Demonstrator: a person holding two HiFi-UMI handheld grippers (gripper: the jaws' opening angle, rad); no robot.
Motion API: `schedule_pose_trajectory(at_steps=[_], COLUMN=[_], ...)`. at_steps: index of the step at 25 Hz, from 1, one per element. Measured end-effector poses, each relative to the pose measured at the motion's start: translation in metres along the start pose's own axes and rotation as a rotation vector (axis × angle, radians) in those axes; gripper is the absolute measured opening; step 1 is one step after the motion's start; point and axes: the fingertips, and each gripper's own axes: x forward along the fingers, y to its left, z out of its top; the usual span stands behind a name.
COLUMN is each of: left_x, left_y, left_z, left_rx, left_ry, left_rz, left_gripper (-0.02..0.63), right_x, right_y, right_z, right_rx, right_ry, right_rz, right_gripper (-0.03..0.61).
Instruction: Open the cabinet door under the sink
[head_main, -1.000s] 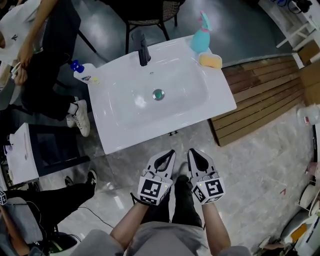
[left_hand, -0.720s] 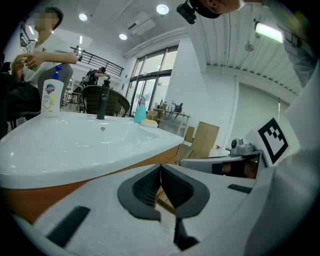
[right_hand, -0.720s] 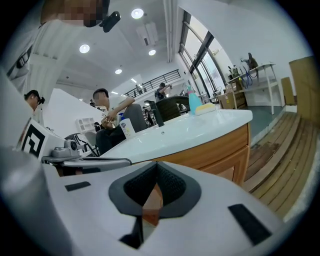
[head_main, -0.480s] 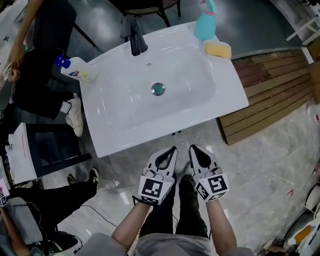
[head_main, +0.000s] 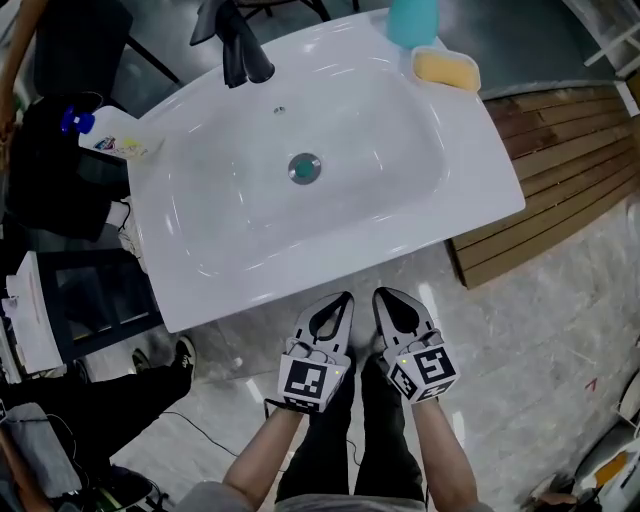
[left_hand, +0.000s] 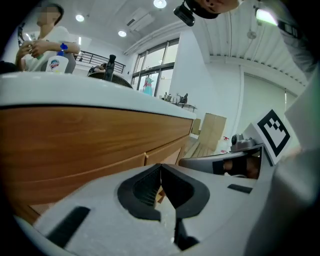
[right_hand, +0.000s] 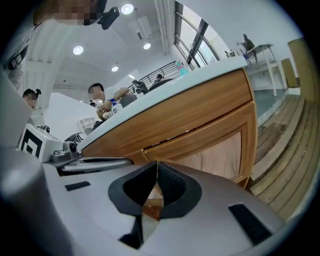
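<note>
The left tongs (head_main: 344, 300) and right tongs (head_main: 382, 296) are both pressed together on nothing, side by side at 6 o'clock of the sink (head_main: 330, 262). The cabinet door (right_hand: 220, 150) lies under its rim, at their 12 o'clock. Probably best: part one pair, hook the door's free edge, pull outward.

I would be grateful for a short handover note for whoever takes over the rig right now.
Left tool: jaws shut, holding nothing.
Right tool: jaws shut, holding nothing.
Both are held side by side just in front of the sink, low, facing the cabinet.
The wooden cabinet door under the sink is shut; neither tool touches it.
Done: nothing on the door yet.
Left: bring a tool to the door, grip its edge or handle (no handle can be made out), and probably pull it open.
</note>
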Motion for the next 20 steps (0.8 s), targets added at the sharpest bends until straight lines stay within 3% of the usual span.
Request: schedule_pose_trajectory(at_steps=[8,12,20], left_x=[0.022,0.03,0.045], left_y=[0.013,0.018,0.028], left_z=[-0.043,-0.055,-0.069], left_rx=[-0.005,-0.007,-0.006], left_ry=[0.025,0.028,0.031], left_rz=[0.008,0.016,0.009], left_gripper=[0.011,0.009,0.009], right_x=[0.034,0.05,0.076], right_y=[-0.025,-0.037,-0.053], right_z=[-0.055,-0.073,-0.094], right_rx=[0.11,0.146,0.215], right_ry=[0.05,0.071,0.067], right_rz=[0.023,0.022,0.014], right_gripper=[0.017,0.074,0.097])
